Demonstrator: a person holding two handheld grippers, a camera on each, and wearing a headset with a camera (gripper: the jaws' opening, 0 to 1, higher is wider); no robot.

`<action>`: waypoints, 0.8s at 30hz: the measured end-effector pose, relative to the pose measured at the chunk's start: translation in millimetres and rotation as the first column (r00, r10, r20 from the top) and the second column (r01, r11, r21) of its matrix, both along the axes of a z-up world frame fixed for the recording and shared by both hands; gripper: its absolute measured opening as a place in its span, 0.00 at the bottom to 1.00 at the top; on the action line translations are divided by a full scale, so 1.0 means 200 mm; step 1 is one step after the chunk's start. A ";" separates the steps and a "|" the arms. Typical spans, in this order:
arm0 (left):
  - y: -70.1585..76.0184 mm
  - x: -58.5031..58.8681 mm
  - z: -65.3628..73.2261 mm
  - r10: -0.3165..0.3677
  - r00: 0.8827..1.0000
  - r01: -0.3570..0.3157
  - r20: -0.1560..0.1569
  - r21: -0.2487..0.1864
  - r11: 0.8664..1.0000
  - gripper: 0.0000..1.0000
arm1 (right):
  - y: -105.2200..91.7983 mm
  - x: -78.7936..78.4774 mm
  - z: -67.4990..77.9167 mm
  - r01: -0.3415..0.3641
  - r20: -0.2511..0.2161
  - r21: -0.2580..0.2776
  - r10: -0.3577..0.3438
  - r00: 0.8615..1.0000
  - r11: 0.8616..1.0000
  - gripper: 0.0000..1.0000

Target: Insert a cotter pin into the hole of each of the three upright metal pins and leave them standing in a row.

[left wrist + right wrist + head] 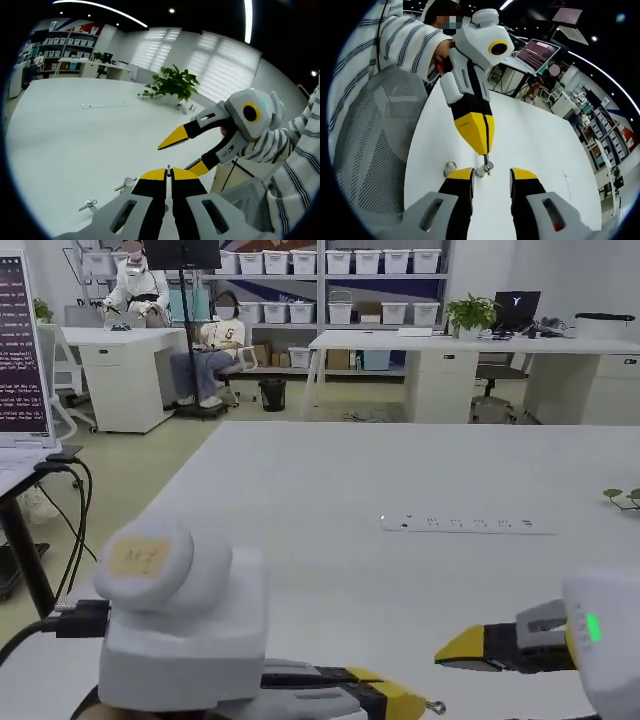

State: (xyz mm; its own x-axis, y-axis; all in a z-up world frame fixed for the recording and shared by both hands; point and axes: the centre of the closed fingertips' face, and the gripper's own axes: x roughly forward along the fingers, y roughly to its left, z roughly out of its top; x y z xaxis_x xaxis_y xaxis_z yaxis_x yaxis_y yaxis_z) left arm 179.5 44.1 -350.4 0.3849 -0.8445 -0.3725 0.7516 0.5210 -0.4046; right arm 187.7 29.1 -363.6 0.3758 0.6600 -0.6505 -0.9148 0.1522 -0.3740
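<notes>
One wide white tabletop point(400, 470) lies under both grippers. A green potted plant point(172, 85) stands far beyond the left jaws, well apart from the work.

The left gripper point(169, 174) has black jaws with yellow tips, pressed together on a thin silver cotter pin point(487, 162). The pin's end sticks out just past the tips.

The right gripper point(491, 176) has the same colours. Its jaws are spread wide with nothing between the pads, and it points toward the left gripper's tips.

A long white power strip point(465, 525) lies flat, well ahead of both sets of jaws.

One short silver metal pin point(480, 173) stands on the table directly under the held cotter pin, between the right gripper's open jaws and nearer its left one. Whether cotter pin and metal pin touch, I cannot tell.

A second silver metal pin point(450, 168) stands just beside the first, outside the right gripper's left jaw tip.
</notes>
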 end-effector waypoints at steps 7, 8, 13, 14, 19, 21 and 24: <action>0.02 -0.01 -0.01 -0.040 0.996 0.037 0.074 0.052 0.998 0.00 | 0.00 -0.03 -0.02 0.019 -0.137 0.065 -0.010 0.991 0.998 0.30; 0.02 -0.01 -0.01 -0.046 0.995 0.041 0.090 0.057 0.998 0.00 | 0.00 -0.03 -0.02 0.023 -0.150 0.070 -0.013 0.989 0.997 0.30; 0.03 -0.02 0.00 -0.065 0.989 0.056 0.134 0.072 0.996 0.00 | -0.01 -0.06 -0.04 0.055 -0.245 0.095 -0.030 0.969 0.994 0.33; 0.03 -0.02 0.01 -0.072 0.986 0.062 0.153 0.072 0.995 0.00 | -0.02 -0.06 -0.04 0.055 -0.255 0.093 -0.030 0.967 0.994 0.33; 0.03 -0.04 0.03 -0.116 0.964 0.095 0.240 0.095 0.991 0.00 | -0.03 -0.09 -0.04 0.077 -0.322 0.113 -0.036 0.946 0.991 0.31; 0.03 -0.05 0.03 -0.133 0.955 0.108 0.265 0.106 0.988 0.00 | -0.02 -0.10 -0.04 0.080 -0.347 0.127 -0.031 0.937 0.989 0.30; 0.01 -0.07 0.04 -0.165 0.940 0.137 0.299 0.113 0.984 0.00 | -0.01 -0.12 -0.03 0.075 -0.371 0.142 -0.018 0.928 0.987 0.30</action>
